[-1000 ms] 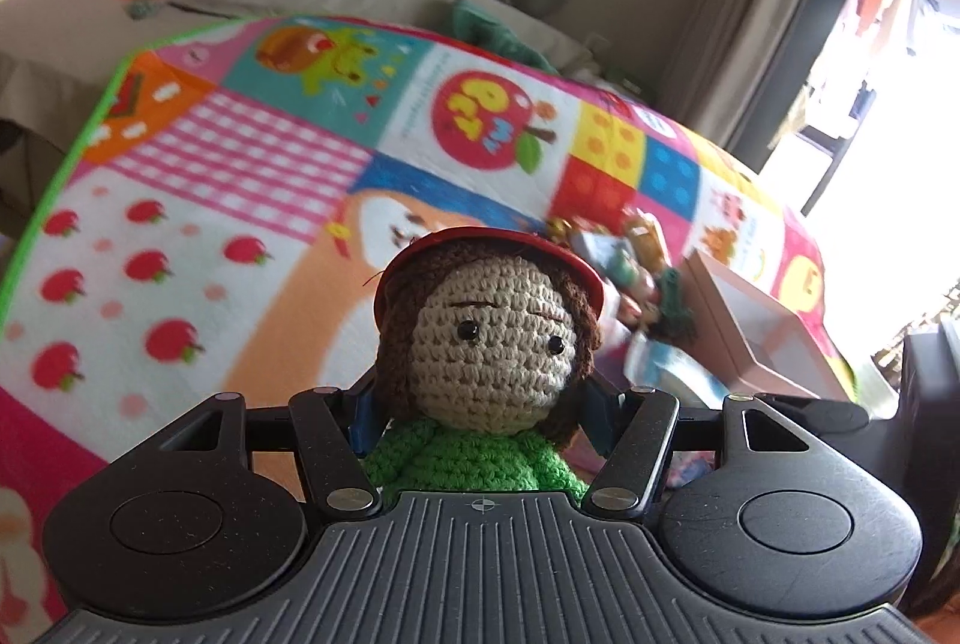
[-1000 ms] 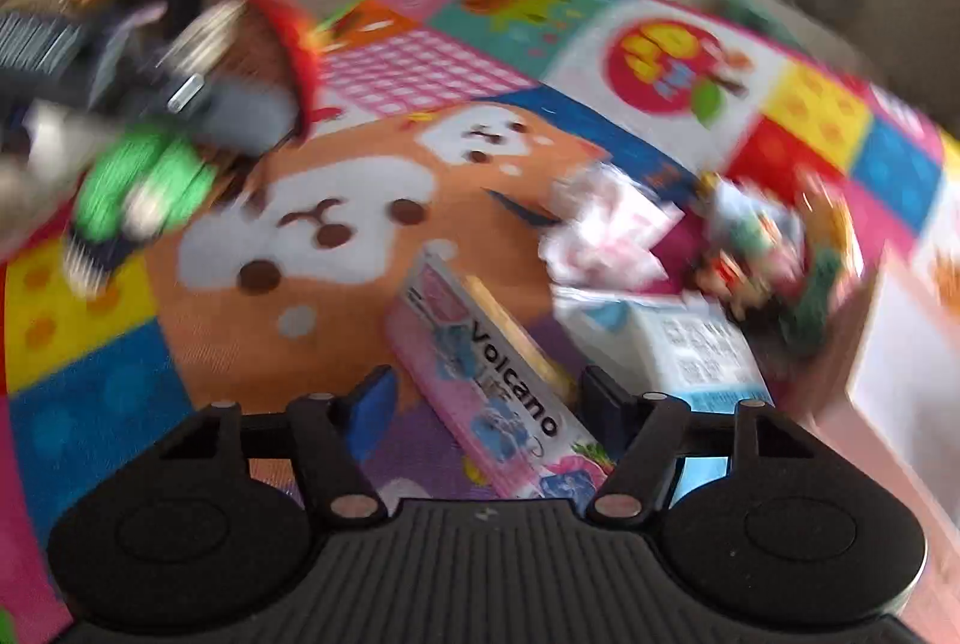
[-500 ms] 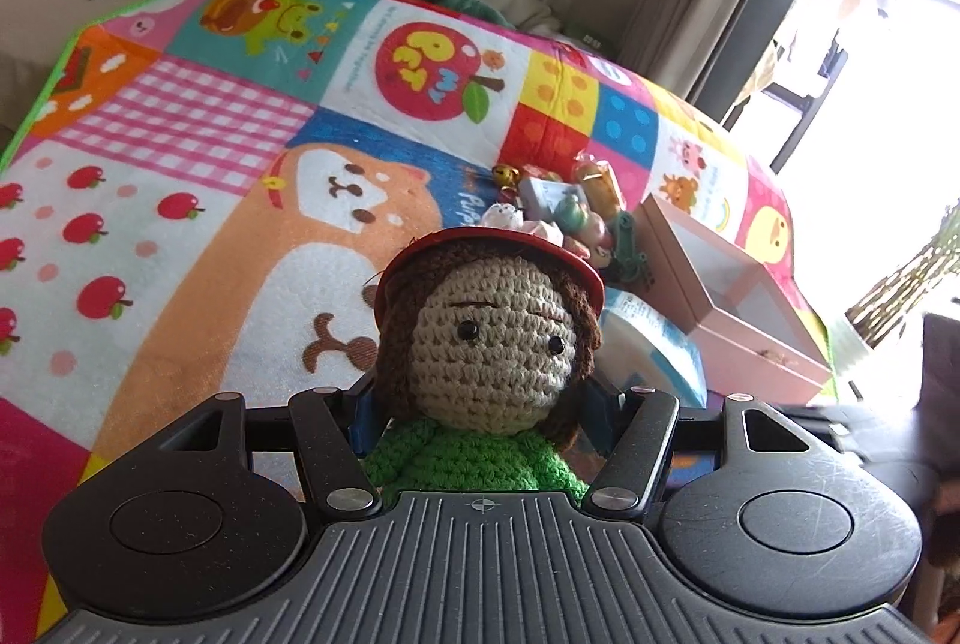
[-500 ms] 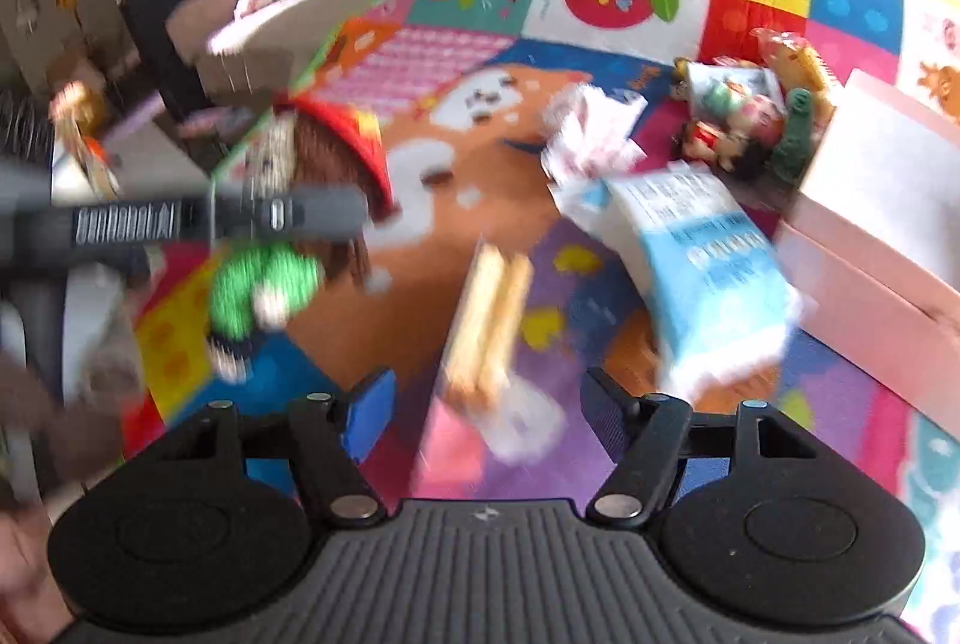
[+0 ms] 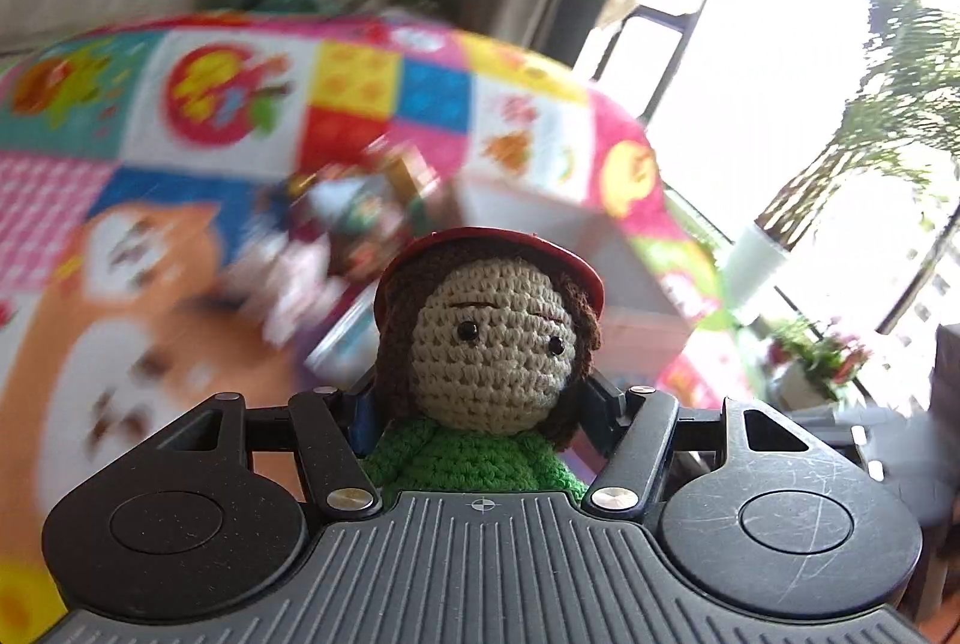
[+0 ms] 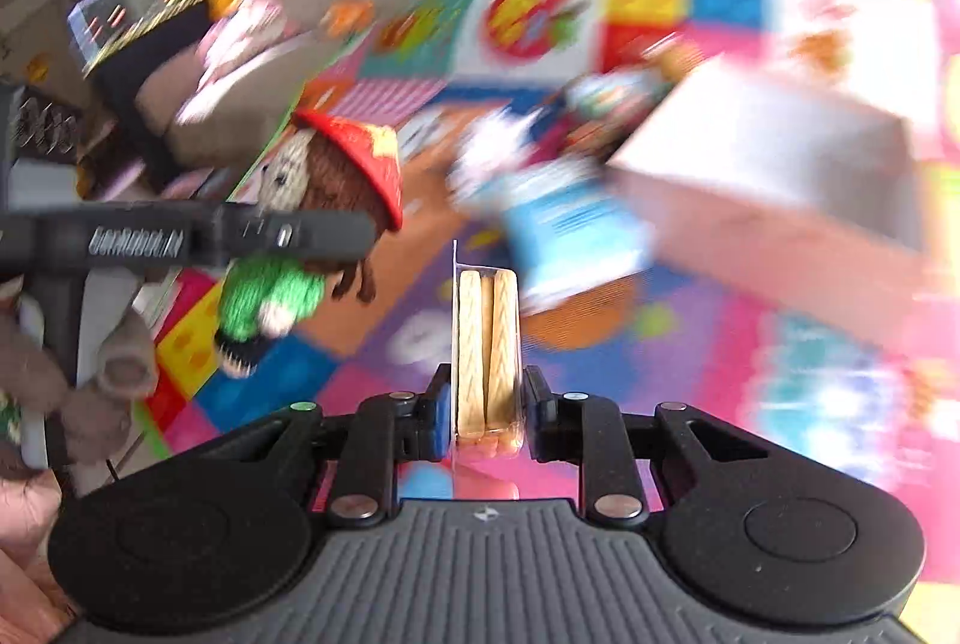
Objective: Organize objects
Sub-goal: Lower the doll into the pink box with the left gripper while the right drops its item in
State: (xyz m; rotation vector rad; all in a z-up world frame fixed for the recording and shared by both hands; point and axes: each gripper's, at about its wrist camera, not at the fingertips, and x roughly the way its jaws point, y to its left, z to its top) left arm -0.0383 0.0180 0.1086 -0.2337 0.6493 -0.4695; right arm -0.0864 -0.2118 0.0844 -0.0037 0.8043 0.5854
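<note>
Above: left wrist view; below: right wrist view. Left gripper [image 5: 480, 398], pads pressed on either side of the crocheted doll [image 5: 489, 338], holding it upright at the neck, head and red cap above the fingers, green body below. Same doll [image 6: 312, 224] seen from the right wrist view, clamped in the left gripper [image 6: 336, 230] and carried clear of the play mat [image 6: 690, 344], to the left of the right gripper's line. Right gripper [image 6: 486, 404], jaws closing on a flat blister pack [image 6: 487, 338] of tan sticks, pack standing on edge between the pads, long axis running straight forward along the fingers. Pink open box [image 6: 774, 176] ahead and to the right of the pack, well apart from both loads; nearer to the right gripper than to the left, so likely reached first by the pack. Box only a pale smear behind the doll in the left wrist view, interior hidden by motion blur. Blue carton [image 6: 570, 224] and a cluster of small toys [image 6: 606, 110], probably figurines, lying on the mat between doll and box.
</note>
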